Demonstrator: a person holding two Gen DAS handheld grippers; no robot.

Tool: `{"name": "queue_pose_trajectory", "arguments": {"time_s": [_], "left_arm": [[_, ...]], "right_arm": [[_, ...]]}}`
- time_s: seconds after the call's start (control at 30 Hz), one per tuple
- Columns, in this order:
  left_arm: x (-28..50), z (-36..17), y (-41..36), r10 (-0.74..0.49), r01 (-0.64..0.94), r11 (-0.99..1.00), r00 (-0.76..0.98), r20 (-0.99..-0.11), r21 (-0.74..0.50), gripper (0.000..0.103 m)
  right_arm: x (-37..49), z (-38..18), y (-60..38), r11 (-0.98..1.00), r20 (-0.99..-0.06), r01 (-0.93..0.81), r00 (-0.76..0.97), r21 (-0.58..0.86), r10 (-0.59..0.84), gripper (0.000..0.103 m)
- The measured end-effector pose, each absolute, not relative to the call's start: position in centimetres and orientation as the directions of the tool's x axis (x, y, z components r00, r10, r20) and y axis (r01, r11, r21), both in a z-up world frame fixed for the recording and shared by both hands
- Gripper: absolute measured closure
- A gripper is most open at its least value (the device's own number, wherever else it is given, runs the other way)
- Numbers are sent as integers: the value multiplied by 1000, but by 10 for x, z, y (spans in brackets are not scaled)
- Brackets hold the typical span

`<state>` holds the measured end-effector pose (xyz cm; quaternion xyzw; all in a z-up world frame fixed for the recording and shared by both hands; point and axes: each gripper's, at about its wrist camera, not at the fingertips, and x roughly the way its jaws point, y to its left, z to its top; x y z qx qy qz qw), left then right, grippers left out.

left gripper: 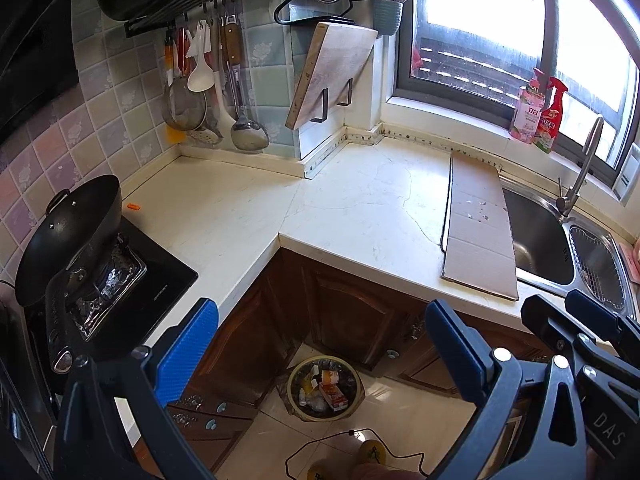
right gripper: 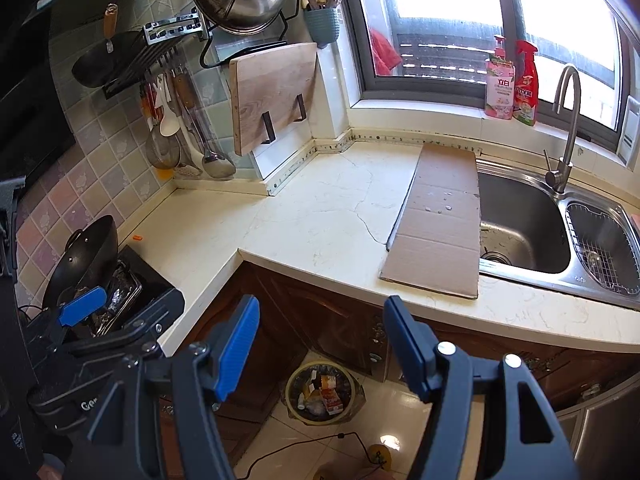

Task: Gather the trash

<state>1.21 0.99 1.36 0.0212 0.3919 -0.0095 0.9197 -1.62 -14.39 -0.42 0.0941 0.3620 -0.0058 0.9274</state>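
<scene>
grippers wide apart above the trash bin

fingers of the left hand-held gripper [left gripper: 320,360] stand wide apart with nothing between them, its blue pads [left gripper: 188,354] facing each other over the floor. the right hand-held gripper [right gripper: 320,346] is likewise spread and holds nothing; in the left wrist view it shows at the right edge, just beside the left one, and in the right wrist view the left one shows at the lower left.

between the fingers of both, down on the tiled floor [left gripper: 400,412], stands the trash bin [left gripper: 326,388], round with a yellowish rim, close against the dark wooden cabinets [left gripper: 352,312] in the inner corner of the l-shaped worktop [left gripper: 360,208]. it holds trash: an orange and white carton [left gripper: 333,396], a small bottle and some crumpled wrappers. a thin black cable [left gripper: 320,440] lies on the floor near it.

on the worktop a flat sheet of cardboard [left gripper: 478,232] lies just beside the steel sink [left gripper: 536,236], its edge touching the sink rim. a tiny orange scrap [left gripper: 133,207] lies on the worktop near the black wok [left gripper: 68,236], which sits tilted on the stove [left gripper: 160,280]. a wooden cutting board [left gripper: 330,72] hangs on wall brackets, utensils [left gripper: 216,92] hang from a rack, and two bottles [left gripper: 540,112] stand on the windowsill.
</scene>
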Motion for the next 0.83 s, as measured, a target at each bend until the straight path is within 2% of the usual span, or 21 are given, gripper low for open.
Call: {"name": "queue_pose_trajectory", "arguments": {"time_s": [0.83], "left_arm": [[41, 2, 3, 13, 26, 999, 668, -744, 40, 1]], "right_arm": [[13, -13, -159, 980, -694, 60, 714, 188, 89, 38]]}}
